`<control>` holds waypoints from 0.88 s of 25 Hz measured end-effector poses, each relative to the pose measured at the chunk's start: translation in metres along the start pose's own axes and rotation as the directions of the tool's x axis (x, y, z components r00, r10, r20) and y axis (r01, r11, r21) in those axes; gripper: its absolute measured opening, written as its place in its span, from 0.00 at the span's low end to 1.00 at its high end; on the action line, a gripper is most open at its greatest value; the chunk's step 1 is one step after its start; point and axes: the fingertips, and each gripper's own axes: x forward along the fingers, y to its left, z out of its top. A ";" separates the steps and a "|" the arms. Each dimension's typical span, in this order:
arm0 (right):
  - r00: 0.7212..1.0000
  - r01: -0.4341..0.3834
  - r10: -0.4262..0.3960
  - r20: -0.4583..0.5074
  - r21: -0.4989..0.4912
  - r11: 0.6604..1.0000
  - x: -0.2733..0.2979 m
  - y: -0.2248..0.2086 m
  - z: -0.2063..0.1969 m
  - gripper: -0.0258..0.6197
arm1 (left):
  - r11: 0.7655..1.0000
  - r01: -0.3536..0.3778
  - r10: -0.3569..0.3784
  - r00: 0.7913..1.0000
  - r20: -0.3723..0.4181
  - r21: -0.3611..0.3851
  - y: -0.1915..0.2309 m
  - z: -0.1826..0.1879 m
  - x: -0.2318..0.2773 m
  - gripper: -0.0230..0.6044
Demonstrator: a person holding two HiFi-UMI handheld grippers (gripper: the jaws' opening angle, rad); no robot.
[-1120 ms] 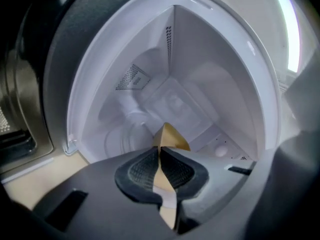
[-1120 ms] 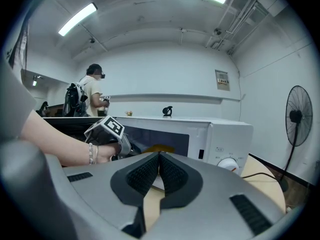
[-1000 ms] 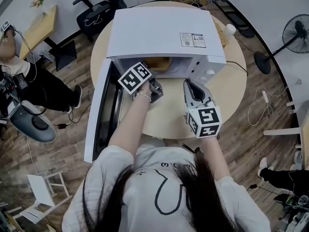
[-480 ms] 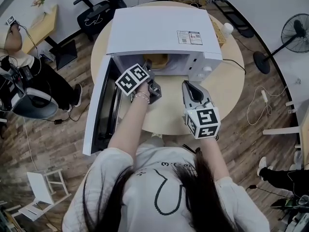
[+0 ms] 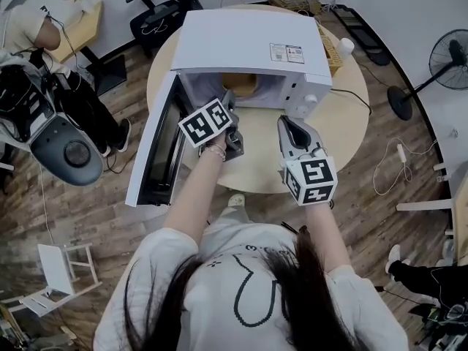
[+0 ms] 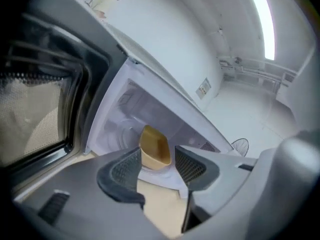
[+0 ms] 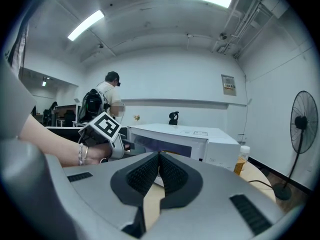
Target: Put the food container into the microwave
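Note:
A white microwave [image 5: 248, 46] stands on the round table [image 5: 336, 141] with its door [image 5: 157, 148] swung open to the left. The yellowish food container [image 5: 239, 83] sits inside the oven cavity, seen in the left gripper view as a tan tub [image 6: 155, 145] on the turntable. My left gripper [image 5: 229, 107] is at the mouth of the cavity; its jaws [image 6: 157, 157] stand open with nothing between them and the container lies beyond them. My right gripper [image 5: 286, 124] hovers over the table in front of the control panel, shut and empty [image 7: 159, 160].
A bottle [image 5: 346, 46] and a wicker basket [image 5: 333, 51] stand on the table right of the microwave. A standing fan [image 5: 447, 50] is on the floor at the right. A person [image 5: 29, 35] with equipment and an office chair [image 5: 161, 9] are at the left and back.
The container stays inside the oven and both grippers hold nearly the same places. The head view has shifted slightly, and the person at the left has moved.

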 end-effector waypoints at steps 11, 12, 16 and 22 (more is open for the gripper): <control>0.997 0.007 -0.006 0.083 -0.013 1.000 -0.034 -0.005 0.037 0.08 | 0.955 0.092 -0.113 0.992 0.061 0.283 -0.052 0.016 -0.070 0.36; 0.996 0.008 -0.007 0.090 -0.014 1.000 -0.037 -0.006 0.040 0.08 | 0.945 0.103 -0.130 0.989 0.067 0.309 -0.057 0.018 -0.079 0.36; 0.993 0.018 -0.016 0.119 -0.015 1.000 -0.049 -0.009 0.054 0.08 | 0.897 0.134 -0.192 0.977 0.097 0.422 -0.076 0.030 -0.111 0.36; 0.983 0.022 -0.010 0.186 -0.065 0.998 -0.059 -0.019 0.080 0.08 | 0.797 0.135 -0.294 0.938 0.183 0.588 -0.106 0.049 -0.150 0.36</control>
